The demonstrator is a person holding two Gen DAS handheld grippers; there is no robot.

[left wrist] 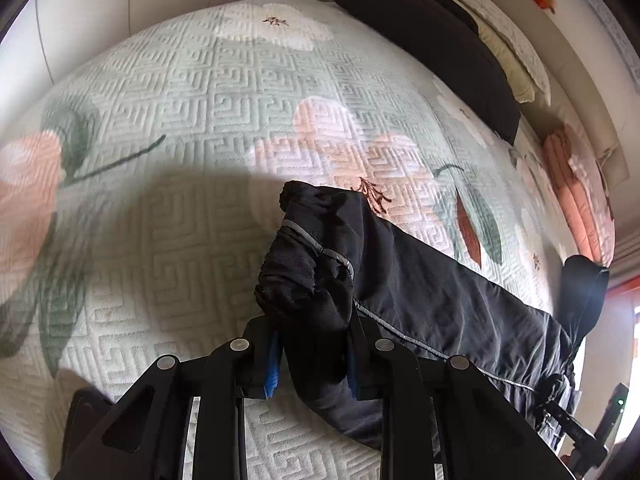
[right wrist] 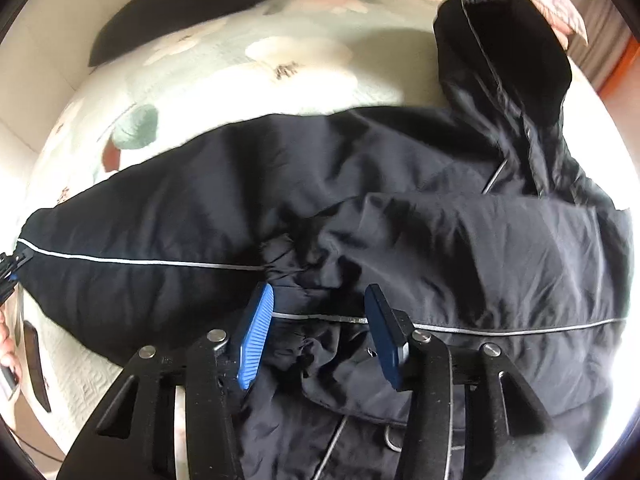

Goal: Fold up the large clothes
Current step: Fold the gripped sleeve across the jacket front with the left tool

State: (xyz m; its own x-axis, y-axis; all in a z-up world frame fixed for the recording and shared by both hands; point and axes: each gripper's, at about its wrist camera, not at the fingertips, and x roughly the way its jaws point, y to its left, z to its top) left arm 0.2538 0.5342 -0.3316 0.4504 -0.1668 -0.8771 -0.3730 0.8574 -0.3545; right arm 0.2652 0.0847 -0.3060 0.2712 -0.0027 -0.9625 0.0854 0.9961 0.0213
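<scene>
Jacket (right wrist: 360, 216) lies on the bed (left wrist: 180, 92). Left hand-held gripper (left wrist: 312, 360) pinches its sleeve cuff (left wrist: 308, 264) for folding; right hand-held gripper (right wrist: 320, 332) straddles the cloth, half open.

A quilted bedspread (left wrist: 192, 92) printed with large white and pink flowers and green leaves covers the bed. At its far right edge lies a dark pillow (left wrist: 432, 44), with a cream pillow (left wrist: 508, 68) just behind it. A folded pink blanket (left wrist: 572, 196) sits near the right edge. A pale wall (left wrist: 80, 4) stands beyond the bed on the far left.
</scene>
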